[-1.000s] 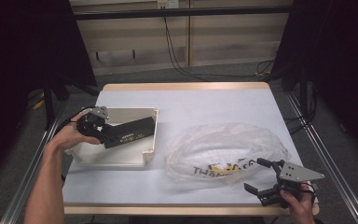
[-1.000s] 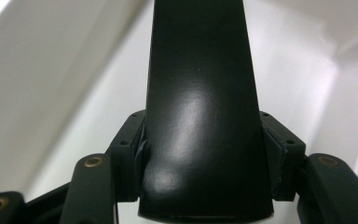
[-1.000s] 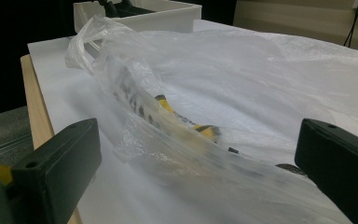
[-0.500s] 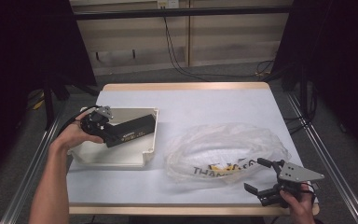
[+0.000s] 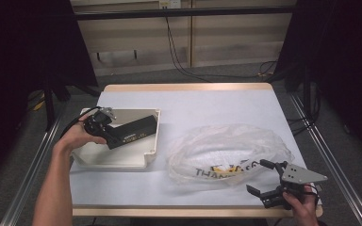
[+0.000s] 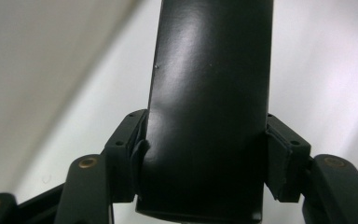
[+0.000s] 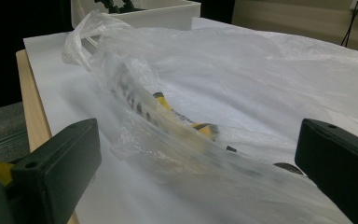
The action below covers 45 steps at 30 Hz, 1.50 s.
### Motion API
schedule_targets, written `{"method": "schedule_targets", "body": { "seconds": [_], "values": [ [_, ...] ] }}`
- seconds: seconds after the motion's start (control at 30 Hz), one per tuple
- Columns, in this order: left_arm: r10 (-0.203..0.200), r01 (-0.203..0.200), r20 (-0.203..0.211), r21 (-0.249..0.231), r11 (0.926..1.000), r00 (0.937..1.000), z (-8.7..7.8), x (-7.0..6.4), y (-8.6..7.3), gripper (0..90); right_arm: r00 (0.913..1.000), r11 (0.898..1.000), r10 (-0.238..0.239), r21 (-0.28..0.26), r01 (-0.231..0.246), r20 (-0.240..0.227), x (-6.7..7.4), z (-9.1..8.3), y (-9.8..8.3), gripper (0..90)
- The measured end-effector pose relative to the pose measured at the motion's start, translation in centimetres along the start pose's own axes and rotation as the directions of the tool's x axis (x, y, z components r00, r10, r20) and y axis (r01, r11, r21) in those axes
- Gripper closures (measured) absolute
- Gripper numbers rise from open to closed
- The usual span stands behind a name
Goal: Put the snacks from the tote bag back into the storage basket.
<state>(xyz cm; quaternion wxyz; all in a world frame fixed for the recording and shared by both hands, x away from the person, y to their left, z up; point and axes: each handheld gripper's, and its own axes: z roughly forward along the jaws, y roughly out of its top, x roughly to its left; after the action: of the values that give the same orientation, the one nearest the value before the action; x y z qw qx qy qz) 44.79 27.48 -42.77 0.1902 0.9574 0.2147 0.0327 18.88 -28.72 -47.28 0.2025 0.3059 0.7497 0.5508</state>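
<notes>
Left gripper (image 5: 104,128) clamped on one long black box (image 5: 133,131), its jaws having just eased slightly wider, pads pressing both sides; the box lies over the single white tray (image 5: 122,157). Right gripper (image 5: 267,182), jaws apart and empty, rests at the edge of one clear plastic bag (image 5: 228,153) on the bench (image 5: 207,101). Lifting the box well probably requires a firm, level grip clearing the tray rim.

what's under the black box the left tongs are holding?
The white tray lies under the black box, which the left tongs grip at one end. The high view shows bare tray floor around the box; whatever lies directly beneath it is covered.
</notes>
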Motion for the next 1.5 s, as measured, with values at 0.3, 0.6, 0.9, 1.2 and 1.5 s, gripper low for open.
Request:
{"method": "schedule_targets", "body": {
  "seconds": [0.3,0.6,0.9,1.2,1.5],
  "values": [
    [-0.032,0.032,-0.003,0.01,0.9994,0.9995,0.3,0.0,0.2,39.1,1.0,1.0,0.002,-0.001,-0.002,-0.003,0.0,0.0,0.0,0.0],
    [-0.038,0.038,-0.018,0.008,0.9993,0.9991,0.3,-0.2,0.2,37.4,0.9999,1.0,0.006,0.009,-0.006,-0.008,0.0,0.2,0.0,0.0],
    [-0.072,0.066,-0.075,-0.078,0.9948,0.9946,-1.2,-0.5,-0.2,22.3,1.0,1.0,0.006,0.004,-0.006,0.0,0.0,0.1,0.0,0.0],
    [-0.195,0.168,-0.108,-0.22,0.961,0.9749,-3.6,-2.3,-1.4,41.0,1.0,1.0,0.002,-0.001,-0.002,0.0,-0.1,0.1,0.0,0.0],
    [-0.239,0.192,-0.123,-0.308,0.9318,0.9631,-4.8,-4.7,-2.3,77.7,1.0,1.0,0.002,0.003,-0.002,0.007,-0.1,0.0,0.1,0.0]
  ]
}}
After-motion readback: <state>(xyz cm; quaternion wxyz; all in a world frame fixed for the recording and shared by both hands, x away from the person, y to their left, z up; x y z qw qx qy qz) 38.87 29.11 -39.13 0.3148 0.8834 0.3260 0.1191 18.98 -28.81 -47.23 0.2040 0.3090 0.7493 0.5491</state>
